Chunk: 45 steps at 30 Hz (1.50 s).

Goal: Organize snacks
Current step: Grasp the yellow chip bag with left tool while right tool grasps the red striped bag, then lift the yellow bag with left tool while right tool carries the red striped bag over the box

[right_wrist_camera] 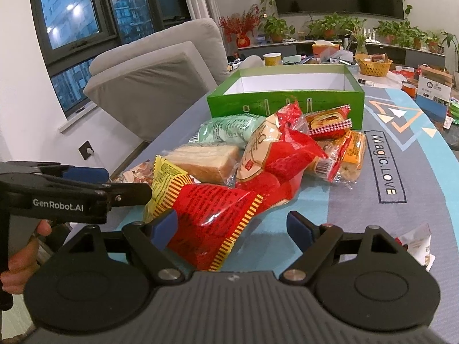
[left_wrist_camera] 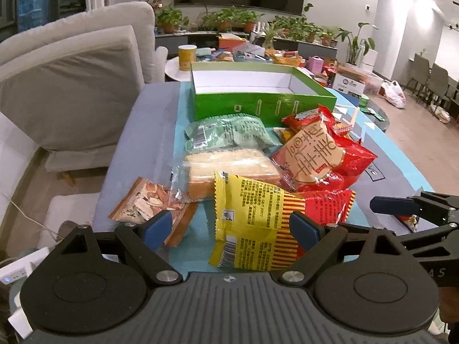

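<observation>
both are black, ribbed, silver-screwed tools with blue fingertips (left_wrist_camera: 156, 226); the left hand-held gripper (right_wrist_camera: 86, 183) reads "genrobot.ai" beside a bare-skinned hand (right_wrist_camera: 17, 263).

Brown snack packet (right_wrist_camera: 134, 172) mostly hidden behind yellow-red packet (right_wrist_camera: 198, 200), white wrapper (right_wrist_camera: 416, 243) half hidden

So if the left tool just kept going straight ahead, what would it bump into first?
Most likely the yellow and red snack packet, which lies between the open left tool's fingers already. Beyond it sits the wrapped bread, though depth is hard to judge.

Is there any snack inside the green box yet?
No, the green box shows only its bare white inside, and the snack packets lie on the table in front.
</observation>
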Motion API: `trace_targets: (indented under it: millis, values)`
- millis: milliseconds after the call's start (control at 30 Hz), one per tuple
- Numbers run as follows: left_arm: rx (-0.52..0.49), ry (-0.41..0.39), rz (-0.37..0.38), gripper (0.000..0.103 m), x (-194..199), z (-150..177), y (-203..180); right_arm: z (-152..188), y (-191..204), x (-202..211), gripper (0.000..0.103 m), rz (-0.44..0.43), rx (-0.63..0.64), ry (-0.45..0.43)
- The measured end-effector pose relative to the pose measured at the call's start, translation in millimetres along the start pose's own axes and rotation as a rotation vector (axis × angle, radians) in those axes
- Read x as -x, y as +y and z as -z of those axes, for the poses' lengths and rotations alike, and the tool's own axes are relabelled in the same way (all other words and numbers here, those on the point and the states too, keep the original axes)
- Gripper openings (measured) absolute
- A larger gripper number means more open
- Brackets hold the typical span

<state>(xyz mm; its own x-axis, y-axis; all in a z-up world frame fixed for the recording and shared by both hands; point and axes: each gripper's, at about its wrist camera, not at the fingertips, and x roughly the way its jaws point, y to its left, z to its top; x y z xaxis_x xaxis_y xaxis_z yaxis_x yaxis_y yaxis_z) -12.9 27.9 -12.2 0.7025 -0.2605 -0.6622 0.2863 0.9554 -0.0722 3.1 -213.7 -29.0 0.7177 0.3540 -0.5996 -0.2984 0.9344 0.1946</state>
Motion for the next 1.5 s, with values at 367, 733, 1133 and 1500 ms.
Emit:
trace_targets:
  millis: [367, 733, 1133, 1500]
  values:
    - [-0.018, 0.033, 0.108, 0.087, -18.0, 6.9, 12.9, 0.3, 1.3, -11.9, 0.08, -0.034, -0.003, 0.052]
    - [0.022, 0.085, 0.249, 0.093, -41.4, 7.7, 15.6, -10.0, -18.1, -9.7, 0.076, -0.026, -0.064, 0.034]
    - [0.043, 0.074, 0.312, 0.075, -38.1, 12.3, 21.2, -11.9, -19.4, -23.8, 0.084, -0.1, -0.117, 0.082]
    - [-0.013, -0.07, 0.304, 0.071, -2.2, -21.7, 5.1, -39.8, -9.5, 10.0, 0.066, -0.14, -0.083, -0.027]
